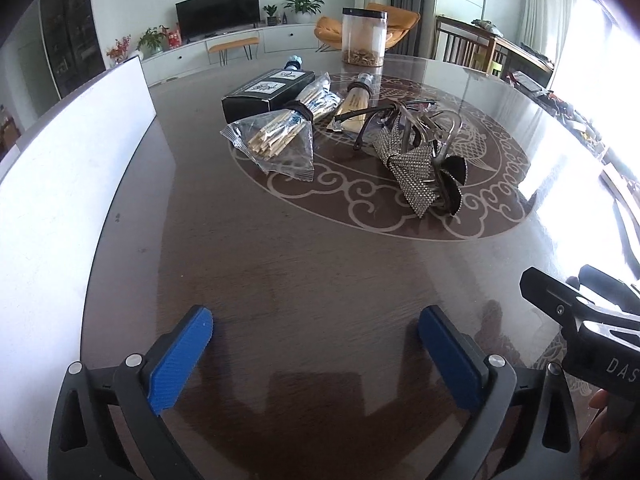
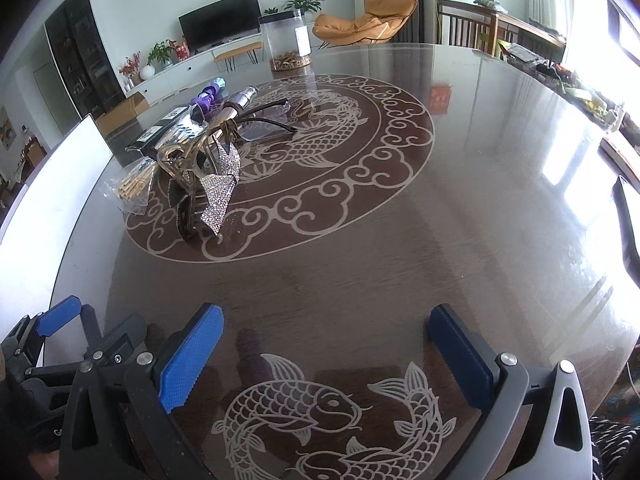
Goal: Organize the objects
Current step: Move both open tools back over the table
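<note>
Both your grippers empty, fingers spread wide above bare table (image 1: pixel 320 264).
Clutter sits well ahead: stick bag (image 1: pixel 276 140), black box (image 1: pixel 266 92), glasses (image 1: pixel 384 116), rhinestone clip (image 1: pixel 416 168); jar (image 1: pixel 364 36) behind.

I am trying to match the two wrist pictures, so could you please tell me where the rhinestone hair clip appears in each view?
Left wrist: the rhinestone hair clip lies right of centre, on the table's patterned medallion, right of the bag of sticks.
Right wrist: the clip lies left of centre, on the medallion's left edge.
Shared landmark: the clear jar at the table's far side.
</note>
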The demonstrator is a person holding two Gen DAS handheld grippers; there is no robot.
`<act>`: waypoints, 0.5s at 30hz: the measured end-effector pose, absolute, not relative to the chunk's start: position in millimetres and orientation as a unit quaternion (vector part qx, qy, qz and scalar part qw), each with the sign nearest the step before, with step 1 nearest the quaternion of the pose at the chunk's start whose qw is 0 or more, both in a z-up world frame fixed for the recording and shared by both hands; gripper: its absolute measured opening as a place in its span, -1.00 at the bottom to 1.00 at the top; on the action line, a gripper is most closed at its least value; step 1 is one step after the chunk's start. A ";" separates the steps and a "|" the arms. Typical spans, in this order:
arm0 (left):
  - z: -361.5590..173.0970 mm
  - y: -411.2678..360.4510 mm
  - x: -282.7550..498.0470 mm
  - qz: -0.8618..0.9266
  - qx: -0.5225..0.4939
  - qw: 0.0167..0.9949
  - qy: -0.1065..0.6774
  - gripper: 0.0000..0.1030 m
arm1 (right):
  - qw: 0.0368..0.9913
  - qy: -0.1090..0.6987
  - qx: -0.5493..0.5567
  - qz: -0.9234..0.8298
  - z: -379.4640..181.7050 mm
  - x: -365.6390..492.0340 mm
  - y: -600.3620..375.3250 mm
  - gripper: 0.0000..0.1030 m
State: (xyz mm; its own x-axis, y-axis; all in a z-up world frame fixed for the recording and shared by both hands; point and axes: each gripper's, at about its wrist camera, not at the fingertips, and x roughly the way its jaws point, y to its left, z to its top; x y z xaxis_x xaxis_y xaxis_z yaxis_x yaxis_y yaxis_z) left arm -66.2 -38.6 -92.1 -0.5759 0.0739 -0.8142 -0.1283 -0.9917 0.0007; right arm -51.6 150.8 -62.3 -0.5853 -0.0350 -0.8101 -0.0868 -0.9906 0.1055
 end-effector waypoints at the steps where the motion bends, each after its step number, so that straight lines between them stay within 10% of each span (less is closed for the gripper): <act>1: -92.1 -38.6 -66.2 0.887 -0.457 0.057 0.030 1.00 | 0.015 0.067 -0.455 0.888 -62.3 -51.6 150.7 1.00; 15: -92.4 -38.5 -66.9 0.887 -0.457 0.057 0.030 1.00 | 0.017 0.067 -0.453 0.889 -61.2 -51.1 151.6 1.00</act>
State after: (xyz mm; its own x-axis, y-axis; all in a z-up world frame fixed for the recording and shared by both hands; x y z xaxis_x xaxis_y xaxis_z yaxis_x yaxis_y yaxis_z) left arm -66.9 -38.5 -92.4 -0.5760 0.0732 -0.8141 -0.1279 -0.9918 0.0013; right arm -51.1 151.6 -61.2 -0.5897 -0.0311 -0.8070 -0.0904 -0.9904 0.1042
